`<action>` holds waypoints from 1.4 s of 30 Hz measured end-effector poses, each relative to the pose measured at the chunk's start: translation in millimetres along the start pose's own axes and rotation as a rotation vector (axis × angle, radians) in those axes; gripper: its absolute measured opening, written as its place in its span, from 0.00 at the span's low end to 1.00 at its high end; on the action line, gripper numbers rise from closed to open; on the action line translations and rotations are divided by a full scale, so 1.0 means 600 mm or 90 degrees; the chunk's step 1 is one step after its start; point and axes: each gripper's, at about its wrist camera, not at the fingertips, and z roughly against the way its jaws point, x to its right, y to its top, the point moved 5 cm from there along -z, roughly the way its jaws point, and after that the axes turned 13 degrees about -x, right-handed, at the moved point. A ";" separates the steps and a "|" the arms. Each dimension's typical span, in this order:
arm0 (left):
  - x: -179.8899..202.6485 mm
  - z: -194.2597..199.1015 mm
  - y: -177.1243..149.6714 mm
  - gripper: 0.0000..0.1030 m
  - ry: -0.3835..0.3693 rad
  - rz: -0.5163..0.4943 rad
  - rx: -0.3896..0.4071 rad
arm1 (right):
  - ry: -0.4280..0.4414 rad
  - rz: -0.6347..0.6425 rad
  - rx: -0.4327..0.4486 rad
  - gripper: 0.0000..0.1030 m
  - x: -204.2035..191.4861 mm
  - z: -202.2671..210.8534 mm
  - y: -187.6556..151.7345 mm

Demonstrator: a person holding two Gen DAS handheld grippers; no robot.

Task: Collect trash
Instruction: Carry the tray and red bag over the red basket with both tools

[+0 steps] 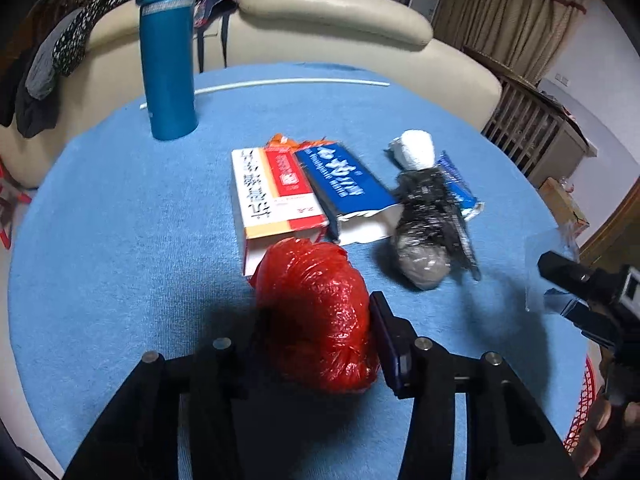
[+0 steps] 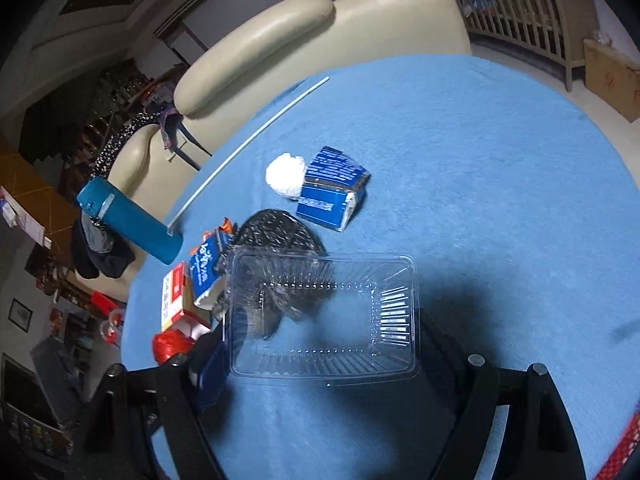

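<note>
On the blue-covered counter (image 1: 120,208) in front of me the trash lies in a loose cluster. My left gripper (image 1: 316,332) has its jaws drawn in narrow around a crumpled red plastic bag (image 1: 316,320) — one pad presses its right flank, the other is hidden behind its left side, so I hold it where it sits on the cloth. Just beyond the bag lies a red-and-white carton (image 1: 272,192), and touching that on its right a blue-and-white carton (image 1: 348,188). Further right a black plastic bundle (image 1: 428,220) rests beside a white paper ball (image 1: 414,150), with a small blue packet (image 1: 460,188) partly under it. A tall blue bottle (image 1: 168,52) stands upright at the far left, well apart from the trash, and a thin white rod (image 1: 280,83) lies along the far edge.

My right gripper (image 2: 320,340) stands wide, holding a clear plastic tray (image 2: 396,316) between its fingers — the tray spans the whole gap and hangs above the cloth, its shadow beneath it. Behind the counter sits a cream sofa (image 1: 336,8), with dark clothes (image 1: 52,64) draped over its left end.
</note>
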 end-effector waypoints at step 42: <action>0.362 0.071 -0.075 0.47 -0.113 -0.328 0.023 | -0.166 -0.170 0.138 0.82 0.271 0.242 -0.145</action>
